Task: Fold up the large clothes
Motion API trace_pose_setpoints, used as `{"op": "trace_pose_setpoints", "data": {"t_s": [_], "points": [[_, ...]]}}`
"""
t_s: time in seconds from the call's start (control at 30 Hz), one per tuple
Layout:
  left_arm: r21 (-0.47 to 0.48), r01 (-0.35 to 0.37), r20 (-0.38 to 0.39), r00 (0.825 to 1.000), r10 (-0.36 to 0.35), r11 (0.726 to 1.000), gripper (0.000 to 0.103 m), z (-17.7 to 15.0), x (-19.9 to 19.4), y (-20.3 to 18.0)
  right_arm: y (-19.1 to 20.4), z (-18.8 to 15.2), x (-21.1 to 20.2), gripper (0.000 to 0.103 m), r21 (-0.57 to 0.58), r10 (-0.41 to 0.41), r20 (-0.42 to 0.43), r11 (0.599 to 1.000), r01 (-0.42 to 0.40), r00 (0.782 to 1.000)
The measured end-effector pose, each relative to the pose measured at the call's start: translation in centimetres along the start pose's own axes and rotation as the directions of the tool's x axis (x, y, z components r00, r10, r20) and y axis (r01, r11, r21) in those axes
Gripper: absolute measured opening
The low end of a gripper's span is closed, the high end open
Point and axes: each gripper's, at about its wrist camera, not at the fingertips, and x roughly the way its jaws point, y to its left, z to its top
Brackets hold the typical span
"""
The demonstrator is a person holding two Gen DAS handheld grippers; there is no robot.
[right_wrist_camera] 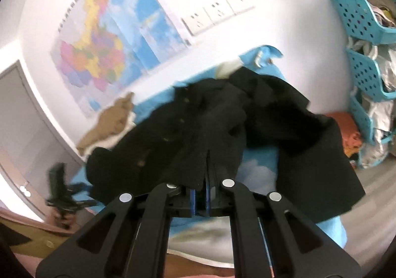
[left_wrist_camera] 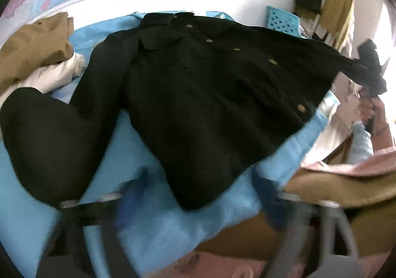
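A black coat (left_wrist_camera: 198,94) with gold buttons lies spread, front up, on a table under a blue cloth (left_wrist_camera: 138,154). In the left wrist view my left gripper (left_wrist_camera: 198,180) is blurred at the bottom, its blue fingers (left_wrist_camera: 131,198) wide apart on either side of the coat's near hem, not pressing on it. My right gripper (right_wrist_camera: 206,179) is shut on a pinch of the coat (right_wrist_camera: 222,117) and lifts that edge off the table. It shows in the left wrist view at far right as the right gripper (left_wrist_camera: 371,72), above a hand (left_wrist_camera: 373,109).
A tan garment (left_wrist_camera: 32,47) and a cream one (left_wrist_camera: 49,77) lie heaped at the table's far left. Turquoise baskets (right_wrist_camera: 358,22) full of clothes stand at the right. A map (right_wrist_camera: 99,55) hangs on the wall, and a rack with a tan coat (left_wrist_camera: 339,8) stands behind.
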Motion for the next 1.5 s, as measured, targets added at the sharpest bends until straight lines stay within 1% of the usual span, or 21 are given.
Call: {"op": "trace_pose_setpoints", "data": {"t_s": [0.03,0.07,0.2,0.3,0.33,0.4,0.47,0.57,0.63,0.67,0.7,0.73,0.77,0.8,0.83,0.9,0.97,1.07,1.17,1.37,1.5], "points": [[-0.045,-0.002,-0.017,1.0,0.001,0.999,0.01,0.4,0.5,0.5,0.4,0.3,-0.4,0.005,0.001,0.014,0.011,1.0,-0.014,1.0],[-0.103,0.028,-0.007,1.0,-0.029,0.994,0.005,0.9,0.3,1.3,0.7,0.5,-0.6,0.005,0.001,0.026,0.017,1.0,-0.026,1.0],[-0.273,0.169,0.151,0.98,-0.131,0.947,0.005,2.6,-4.5,4.7,2.5,1.8,-3.3,0.005,0.011,0.104,0.068,0.994,-0.105,0.992],[-0.313,0.14,0.179,0.98,-0.087,0.939,0.005,3.3,-7.3,5.9,4.5,2.1,-5.1,0.005,-0.049,0.15,0.087,0.988,-0.146,0.985],[-0.318,0.139,0.174,0.981,-0.086,0.938,0.005,3.2,-7.6,6.1,4.8,2.0,-5.2,0.005,-0.07,0.12,0.063,0.991,-0.116,0.991],[-0.342,0.12,0.133,0.988,-0.079,0.932,0.005,2.6,-7.3,6.6,4.1,1.4,-4.6,0.005,-0.07,0.048,0.004,0.996,-0.048,0.999],[-0.335,0.061,0.028,0.998,-0.055,0.94,0.005,1.6,-5.5,6.2,2.2,0.2,-3.4,0.005,-0.039,-0.029,-0.099,0.999,0.025,0.995],[-0.272,-0.046,-0.112,0.994,0.016,0.961,0.006,0.2,-3.0,5.0,0.5,-2.0,-1.4,0.013,-0.091,-0.187,-0.25,0.981,0.169,0.95],[-0.233,-0.112,-0.154,0.985,0.077,0.966,0.017,0.0,-2.4,4.5,-0.3,-3.3,-0.4,0.035,-0.133,-0.281,-0.323,0.959,0.25,0.904],[-0.23,-0.107,-0.132,0.988,0.078,0.967,0.02,0.3,-3.0,4.5,-0.5,-3.5,-0.3,0.044,-0.144,-0.303,-0.337,0.952,0.27,0.891],[-0.228,-0.075,-0.092,0.994,0.056,0.971,0.026,0.6,-3.9,4.4,-0.5,-3.6,-0.5,0.063,-0.15,-0.307,-0.351,0.951,0.271,0.885],[-0.219,-0.032,-0.033,0.999,0.025,0.975,0.037,0.9,-5.3,4.2,-0.2,-3.3,-1.2,0.071,-0.163,-0.294,-0.359,0.954,0.251,0.886],[-0.187,0.022,0.047,0.999,-0.013,0.982,0.048,1.2,-7.2,4.0,0.6,-3.0,-2.1,0.071,-0.195,-0.28,-0.359,0.955,0.222,0.89],[-0.15,0.048,0.112,0.993,-0.031,0.987,0.071,1.4,-8.8,3.5,1.3,-2.7,-2.6,0.075,-0.231,-0.274,-0.351,0.952,0.201,0.895],[-0.101,0.055,0.197,0.98,-0.034,0.993,0.084,1.8,-11.0,2.8,2.5,-2.1,-3.6,0.081,-0.283,-0.269,-0.332,0.943,0.176,0.904],[-0.045,0.049,0.269,0.962,-0.035,0.998,0.086,2.7,-12.9,1.8,4.5,-0.4,-5.4,0.085,-0.349,-0.23,-0.271,0.928,0.127,0.935],[-0.002,-0.018,0.287,0.958,0.018,1.0,0.086,4.3,-13.2,0.9,5.5,1.6,-5.7,0.085,-0.37,-0.187,-0.199,0.923,0.103,0.962],[0.038,-0.09,0.23,0.97,0.079,0.995,0.086,7.2,-10.2,0.2,6.4,4.9,-2.1,0.085,-0.378,-0.166,-0.137,0.92,0.103,0.977],[0.066,-0.12,0.121,0.986,0.112,0.99,0.083,10.7,-4.4,0.2,6.2,7.5,4.9,0.078,-0.357,-0.16,-0.175,0.93,0.089,0.972],[0.114,-0.154,-0.122,0.978,0.168,0.981,0.058,15.2,7.5,1.6,5.1,10.6,20.0,0.072,-0.384,-0.21,-0.321,0.92,0.076,0.923],[0.125,-0.147,-0.182,0.969,0.168,0.981,0.047,16.6,10.8,2.3,4.7,11.2,26.9,0.072,-0.436,-0.265,-0.378,0.896,0.082,0.887]]}}
